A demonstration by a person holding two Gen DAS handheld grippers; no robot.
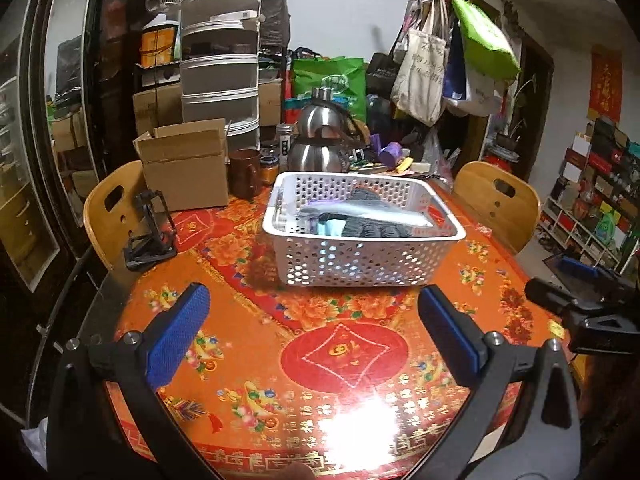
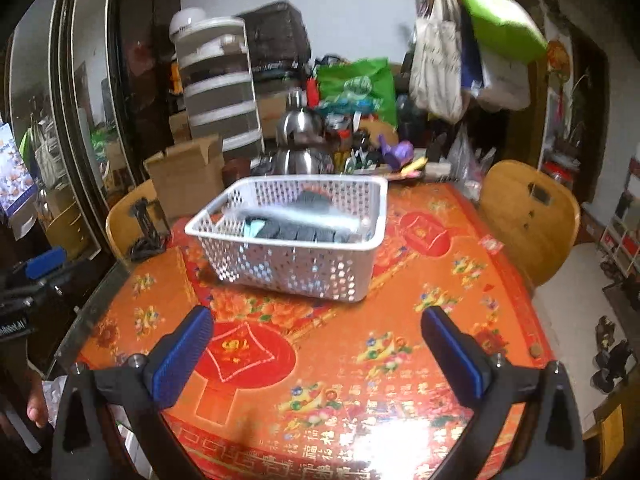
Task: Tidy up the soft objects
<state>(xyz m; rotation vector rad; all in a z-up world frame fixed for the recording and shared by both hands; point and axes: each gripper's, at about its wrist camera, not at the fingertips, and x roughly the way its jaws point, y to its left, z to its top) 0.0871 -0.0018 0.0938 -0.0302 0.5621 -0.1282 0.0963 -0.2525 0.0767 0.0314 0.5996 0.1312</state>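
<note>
Left gripper [image 1: 314, 332] spread wide, empty, low in frame | right gripper [image 2: 316, 350] likewise wide, holding nothing | white basket [image 1: 372, 266] sat mid-frame on the table [image 1: 248, 364], grey and teal soft items [image 1: 360, 220] inside, possibly socks | no loose cloth visible outside; next: approach slowly from above, pinch fabric only, clear of the rim.

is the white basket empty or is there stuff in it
Not empty. The white basket holds soft items: a dark grey knitted piece, a pale grey one and something teal. Both views show them below the rim.
</note>
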